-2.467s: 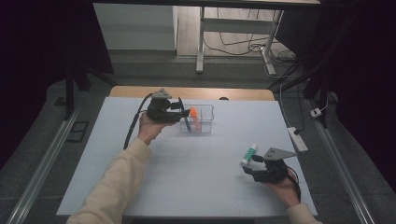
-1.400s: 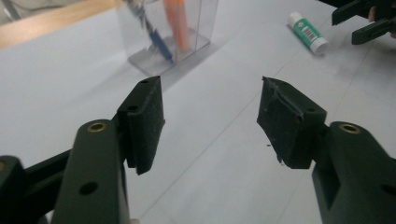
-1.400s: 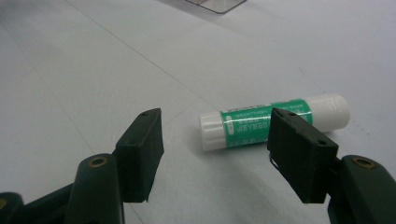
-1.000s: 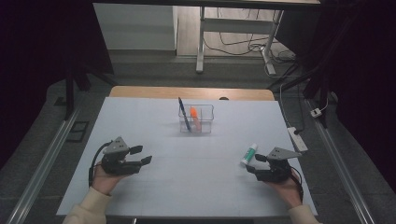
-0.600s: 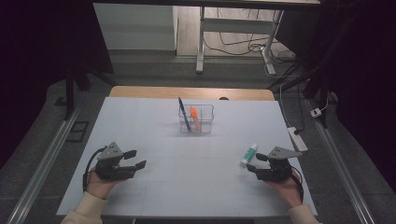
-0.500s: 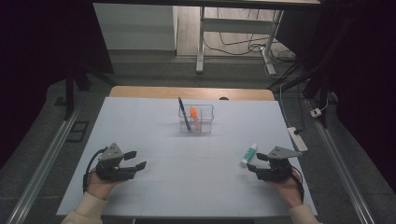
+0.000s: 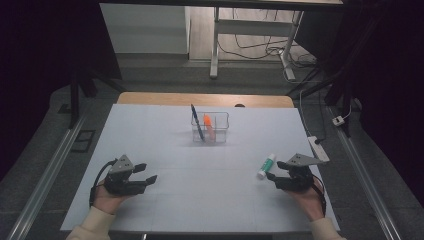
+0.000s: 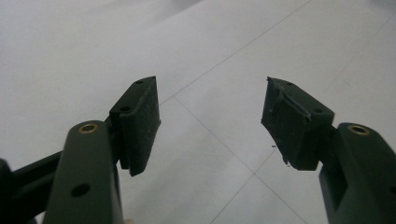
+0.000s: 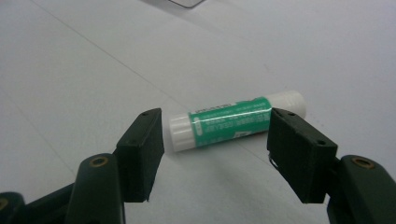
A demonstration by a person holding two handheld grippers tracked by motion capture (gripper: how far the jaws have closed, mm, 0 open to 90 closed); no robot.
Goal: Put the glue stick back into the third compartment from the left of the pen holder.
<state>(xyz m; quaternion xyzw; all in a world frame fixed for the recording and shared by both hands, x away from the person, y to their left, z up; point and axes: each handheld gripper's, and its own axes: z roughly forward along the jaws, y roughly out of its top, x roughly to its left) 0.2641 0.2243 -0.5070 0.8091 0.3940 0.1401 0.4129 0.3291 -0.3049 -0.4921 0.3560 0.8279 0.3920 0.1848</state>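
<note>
Two black tools gape empty: right tool (image 9: 215,140) faces a smooth cylindrical glue stick (image 9: 236,122).

Print on the glue stick's (image 9: 236,122) label too small to read; the clear container (image 9: 180,2) is cut off by the right gripper view's top edge.

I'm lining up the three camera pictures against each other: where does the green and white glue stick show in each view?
High view: the glue stick lies on the table's right side, just ahead of the right gripper.
Right gripper view: centre of the picture, lying flat beyond the open jaws.
Left gripper view: not in it.
Shared landmark: the thin grid lines on the white table top.
</note>
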